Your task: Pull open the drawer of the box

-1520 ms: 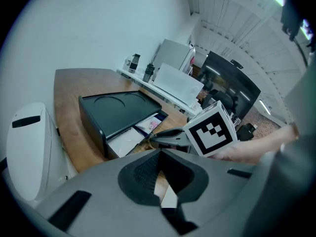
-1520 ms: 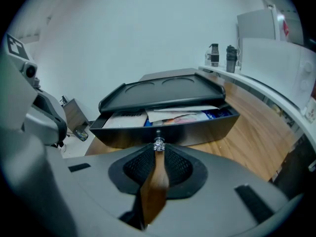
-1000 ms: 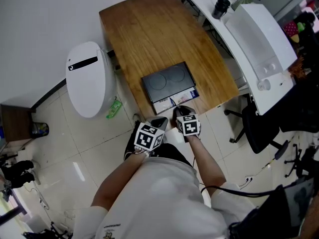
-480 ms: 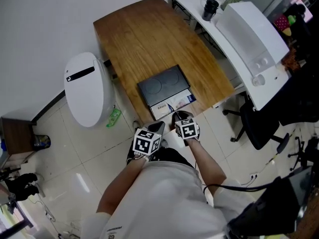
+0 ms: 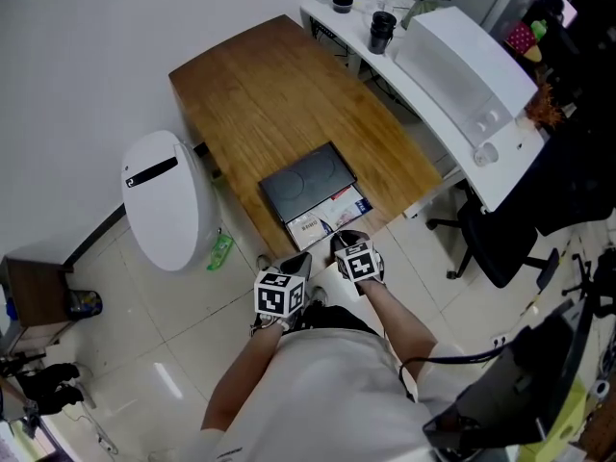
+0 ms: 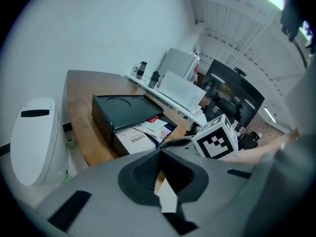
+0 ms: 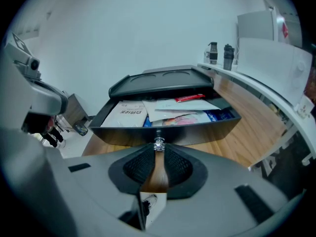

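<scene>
1. Already the drawer (image 7: 207, 127) stands well out of the black box (image 5: 306, 176), which sits near the front edge of the wooden table (image 5: 250, 85). The papers (image 7: 123, 116) inside it are exposed.
2. The right gripper (image 7: 158, 148) has its jaws drawn narrow, pinching the drawer's small metal knob (image 7: 158, 143).
3. Beside it, the left gripper (image 6: 160, 154) hangs just off the table's edge, jaws together on nothing.
4. This looks like the end of the pull. Any further travel calls for a straight draw toward the person, then letting go of the knob.
</scene>
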A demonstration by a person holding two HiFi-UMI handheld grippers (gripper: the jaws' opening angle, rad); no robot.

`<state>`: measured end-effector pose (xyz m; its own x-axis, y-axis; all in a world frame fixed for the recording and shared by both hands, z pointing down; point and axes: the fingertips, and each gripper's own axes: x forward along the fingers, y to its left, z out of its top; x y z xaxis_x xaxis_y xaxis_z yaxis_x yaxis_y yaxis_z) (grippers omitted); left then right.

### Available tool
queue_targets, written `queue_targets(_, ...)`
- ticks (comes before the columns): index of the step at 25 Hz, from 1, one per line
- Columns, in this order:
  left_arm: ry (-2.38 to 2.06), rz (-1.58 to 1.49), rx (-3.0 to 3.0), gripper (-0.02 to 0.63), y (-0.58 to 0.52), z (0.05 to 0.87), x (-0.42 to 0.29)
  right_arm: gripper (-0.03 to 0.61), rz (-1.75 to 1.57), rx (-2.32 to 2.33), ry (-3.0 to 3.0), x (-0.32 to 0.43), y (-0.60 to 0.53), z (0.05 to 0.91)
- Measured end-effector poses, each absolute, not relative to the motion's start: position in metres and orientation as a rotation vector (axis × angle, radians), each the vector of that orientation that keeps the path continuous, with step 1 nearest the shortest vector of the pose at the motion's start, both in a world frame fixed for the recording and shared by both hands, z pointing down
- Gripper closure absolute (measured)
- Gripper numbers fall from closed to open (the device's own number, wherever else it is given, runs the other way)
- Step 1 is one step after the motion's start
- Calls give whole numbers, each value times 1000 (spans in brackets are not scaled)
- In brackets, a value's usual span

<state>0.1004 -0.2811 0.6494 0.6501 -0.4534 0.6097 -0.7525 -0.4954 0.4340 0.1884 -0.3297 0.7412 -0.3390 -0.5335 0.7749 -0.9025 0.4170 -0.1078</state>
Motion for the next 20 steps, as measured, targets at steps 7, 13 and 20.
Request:
queue_targets(7, -963, 536, 2155, 612, -272, 650, 91, 526, 708, 1199, -2008, 188, -319, 744)
queue_targets(13, -992, 526, 2140, 614, -265, 650, 83, 525, 704, 1196, -2007, 193, -309, 744)
queue_targets(20, -986, 528, 2152, 614, -259, 646, 83, 526, 704, 1221, -2000, 198, -302, 742)
